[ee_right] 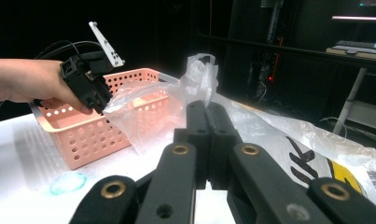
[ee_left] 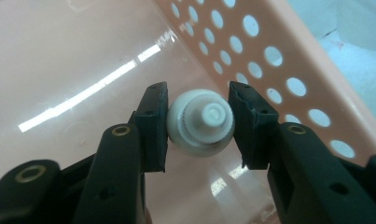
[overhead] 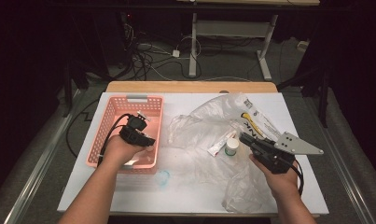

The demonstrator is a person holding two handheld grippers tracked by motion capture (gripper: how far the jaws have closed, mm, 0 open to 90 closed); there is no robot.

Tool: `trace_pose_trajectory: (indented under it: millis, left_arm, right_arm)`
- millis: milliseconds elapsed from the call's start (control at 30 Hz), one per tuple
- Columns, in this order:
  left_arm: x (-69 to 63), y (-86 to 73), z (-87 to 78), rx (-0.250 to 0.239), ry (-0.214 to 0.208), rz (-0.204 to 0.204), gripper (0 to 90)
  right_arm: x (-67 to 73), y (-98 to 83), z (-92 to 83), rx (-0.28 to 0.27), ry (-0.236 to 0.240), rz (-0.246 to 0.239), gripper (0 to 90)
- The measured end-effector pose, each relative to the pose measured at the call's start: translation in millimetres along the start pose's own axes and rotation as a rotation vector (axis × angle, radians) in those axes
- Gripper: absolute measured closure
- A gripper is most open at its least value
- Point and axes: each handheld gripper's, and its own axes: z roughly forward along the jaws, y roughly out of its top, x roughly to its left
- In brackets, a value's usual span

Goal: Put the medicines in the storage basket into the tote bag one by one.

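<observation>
L gripper (ee_left: 199, 122) pads round white cap (ee_left: 200, 122), basket (ee_left: 279, 51).

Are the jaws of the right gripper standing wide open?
No, the right gripper has its two jaws pressed together with nothing between them.

Person w/ bare forearms, no sleeves. Left gripper (overhead: 138, 132): black body, black cable looping off it, small grey plate on top. Right gripper (overhead: 251, 141): black, w/ grey three-cornered plate dotted w/ holes and black cable. Jaws black w/ brass-coloured rivets, ribbed black pads (ee_left: 153, 119).
</observation>
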Motion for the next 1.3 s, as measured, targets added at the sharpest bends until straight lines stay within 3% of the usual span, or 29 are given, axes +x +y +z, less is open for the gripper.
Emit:
trace_pose_trajectory:
  millis: [533,800,1100,1300]
  left_arm:
    - [-7.0,-22.4,-25.6,-0.154,-0.013,-0.015,58.1]
    - [-16.1,-39.5,-38.5,-0.261,-0.016,-0.027,58.1]
    - [-28.0,-59.8,-39.5,-0.376,-0.013,-0.031,58.1]
    - [-32.5,-68.6,-38.4,-0.41,0.007,-0.031,58.1]
  right_arm:
    - [0.3,0.9,-0.6,-0.001,0.0,-0.006,90.0]
    - [2.6,1.0,0.5,0.0,0.003,-0.007,90.0]
    - [2.2,0.3,1.0,0.003,0.001,-0.005,90.0]
    - [1.9,0.0,0.9,0.003,0.001,-0.008,90.0]
